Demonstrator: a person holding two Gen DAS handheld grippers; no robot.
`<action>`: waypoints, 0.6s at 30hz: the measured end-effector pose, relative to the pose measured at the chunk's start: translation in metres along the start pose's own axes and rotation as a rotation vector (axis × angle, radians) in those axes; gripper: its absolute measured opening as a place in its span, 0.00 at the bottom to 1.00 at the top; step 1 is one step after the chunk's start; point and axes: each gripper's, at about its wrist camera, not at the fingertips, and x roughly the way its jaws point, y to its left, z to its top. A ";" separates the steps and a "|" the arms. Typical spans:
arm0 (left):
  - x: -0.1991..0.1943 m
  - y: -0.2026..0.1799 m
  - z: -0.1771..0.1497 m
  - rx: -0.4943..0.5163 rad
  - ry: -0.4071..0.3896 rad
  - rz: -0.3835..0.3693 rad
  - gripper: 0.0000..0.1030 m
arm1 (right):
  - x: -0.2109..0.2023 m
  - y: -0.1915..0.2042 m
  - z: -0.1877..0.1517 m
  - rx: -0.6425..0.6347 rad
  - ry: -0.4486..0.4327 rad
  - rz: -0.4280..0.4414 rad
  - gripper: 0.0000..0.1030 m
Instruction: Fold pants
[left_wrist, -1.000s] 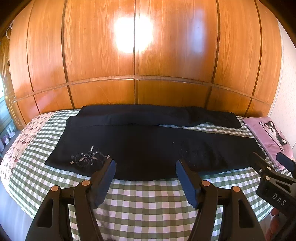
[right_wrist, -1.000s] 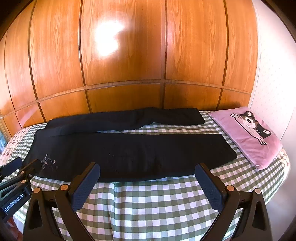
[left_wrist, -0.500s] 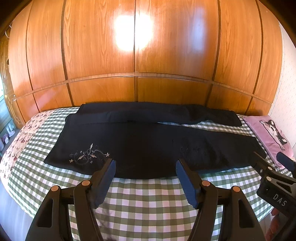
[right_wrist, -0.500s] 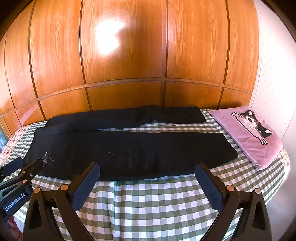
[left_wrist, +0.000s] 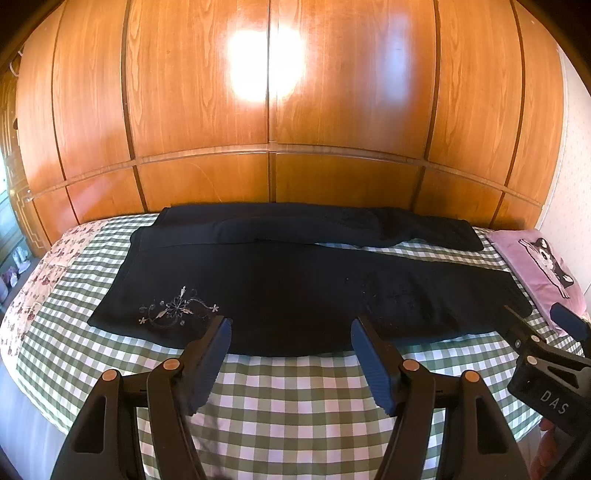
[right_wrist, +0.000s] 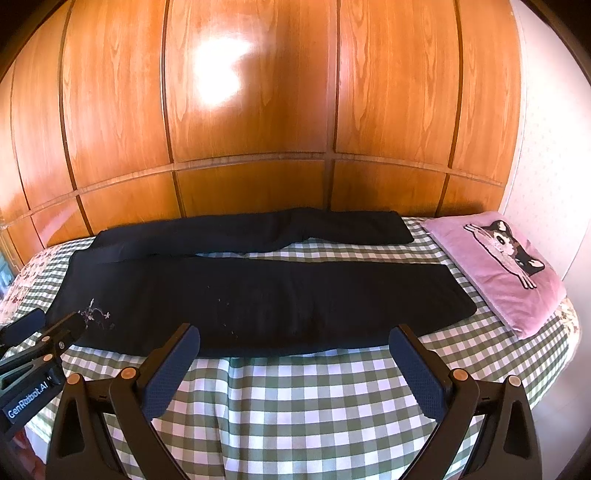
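From the left wrist, the black pants (left_wrist: 295, 288) lie spread flat across the green-checked bedspread (left_wrist: 295, 387), waist with pale floral embroidery (left_wrist: 177, 310) to the left, legs parted toward the pink cat pillow (left_wrist: 543, 266); the left gripper (left_wrist: 290, 354) hangs wide open and empty at their near edge. From the right wrist, the same pants (right_wrist: 258, 295) stretch before the wooden wardrobe (right_wrist: 258, 110), the right gripper (right_wrist: 294, 360) gaping wide, holding nothing.

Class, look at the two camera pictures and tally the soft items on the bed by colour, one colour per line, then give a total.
Black: 1, the pants
Pink: 1, the cat pillow
Green and white check: 1, the bedcover
Floral print: 1, the sheet at the bed's left end
Total: 4
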 end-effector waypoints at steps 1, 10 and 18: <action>0.000 0.000 0.000 -0.001 0.000 0.000 0.67 | 0.000 0.000 0.000 -0.002 0.000 -0.001 1.00; 0.000 0.001 -0.001 -0.003 0.003 0.000 0.67 | 0.001 0.000 -0.001 -0.002 0.005 0.002 1.00; 0.004 0.002 -0.002 -0.005 0.014 0.000 0.67 | 0.003 0.001 -0.002 0.000 0.010 0.003 1.00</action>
